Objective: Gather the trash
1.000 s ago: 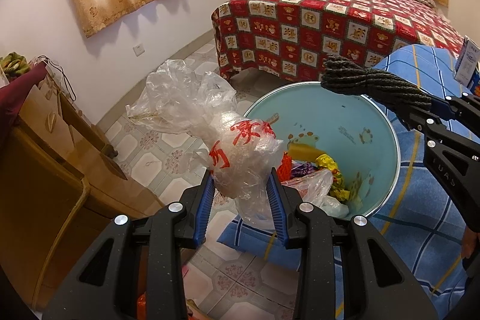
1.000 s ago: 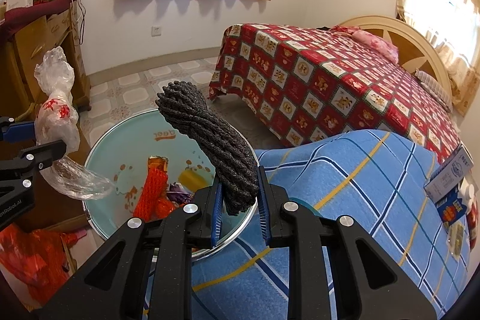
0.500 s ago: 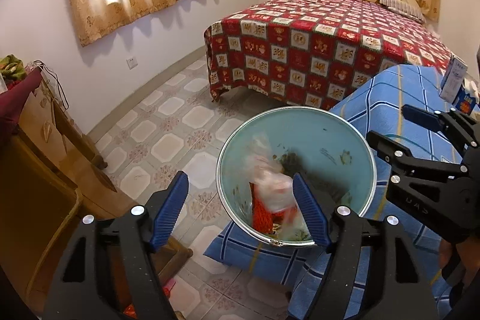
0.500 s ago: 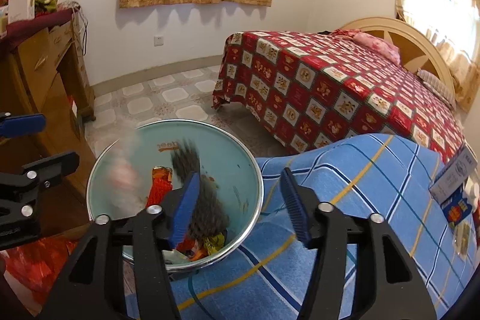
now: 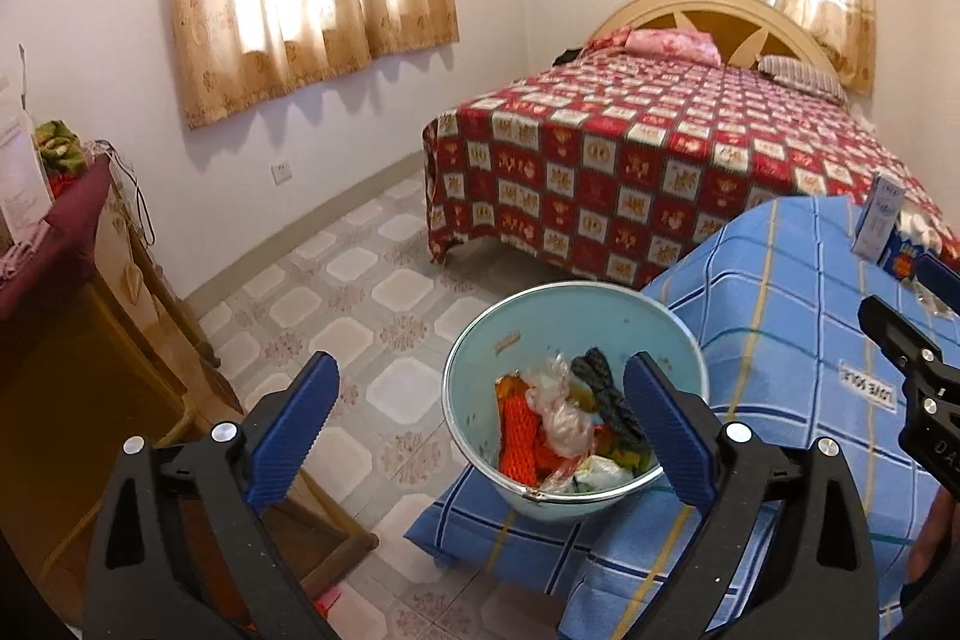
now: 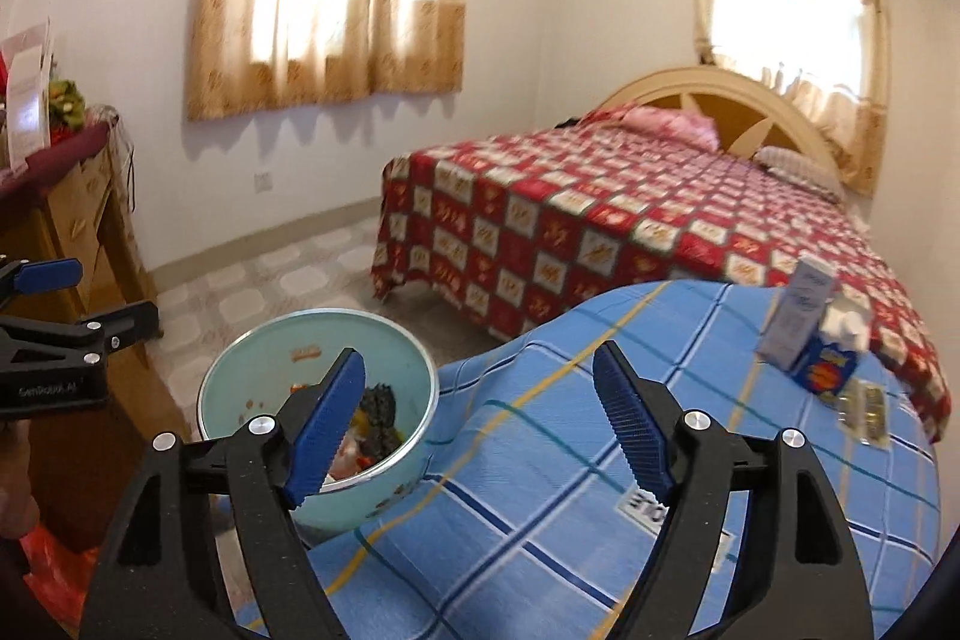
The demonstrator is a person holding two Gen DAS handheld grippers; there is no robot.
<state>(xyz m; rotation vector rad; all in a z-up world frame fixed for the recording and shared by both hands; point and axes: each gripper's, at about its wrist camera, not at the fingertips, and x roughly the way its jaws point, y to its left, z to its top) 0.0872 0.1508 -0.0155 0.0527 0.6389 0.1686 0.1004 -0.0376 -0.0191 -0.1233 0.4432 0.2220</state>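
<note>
A light blue bin [image 5: 660, 334] stands on the floor against the blue checked table cloth; it also shows in the right wrist view [image 6: 252, 376]. Inside lie a clear plastic bag [image 5: 561, 409], a dark grey knitted roll [image 5: 600, 376] and orange netting [image 5: 519, 427]. The dark roll also shows in the right wrist view [image 6: 378, 409]. My left gripper [image 5: 480, 424] is open and empty, above and just left of the bin. My right gripper [image 6: 480, 418] is open and empty, over the table's left edge beside the bin.
A table with a blue checked cloth [image 6: 600, 490] carries a grey carton [image 6: 801, 310], a blue box [image 6: 825, 367] and a foil strip [image 6: 864, 409]. A bed with a red patterned cover [image 5: 660, 160] stands behind. A wooden cabinet [image 5: 72, 340] is on the left.
Both grippers opened and dropped their loads into the bin: the left let go of the plastic bag, the right the dark roll. Both then rose and drew back.
</note>
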